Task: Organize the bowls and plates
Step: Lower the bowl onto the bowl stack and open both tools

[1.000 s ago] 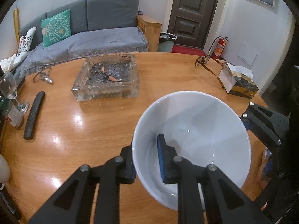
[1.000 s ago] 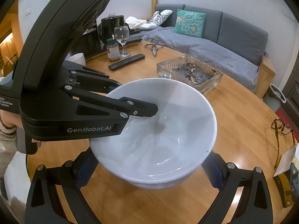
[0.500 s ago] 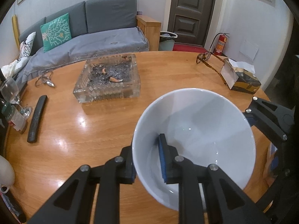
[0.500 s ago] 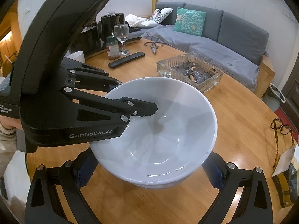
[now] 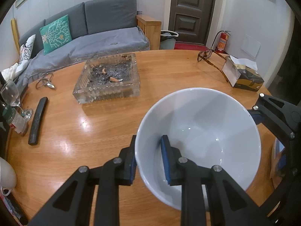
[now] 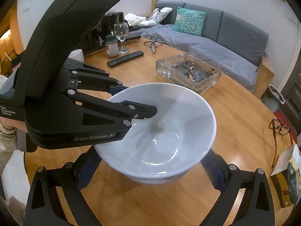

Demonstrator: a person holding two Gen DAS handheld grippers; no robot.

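Where bowl (image 5: pixel 203 131) sits: ashtray (image 5: pixel 109 79) behind.

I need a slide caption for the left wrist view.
Left gripper straddles the white bowl's rim on a wooden table.

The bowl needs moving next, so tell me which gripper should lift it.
Right, probably: the right gripper's open fingers flank the bowl on both sides, while the left gripper only straddles its rim, jaws easing open.

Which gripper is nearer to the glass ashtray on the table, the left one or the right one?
Left. The left gripper straddles the bowl rim on the ashtray side; the right gripper flanks the bowl's far side.
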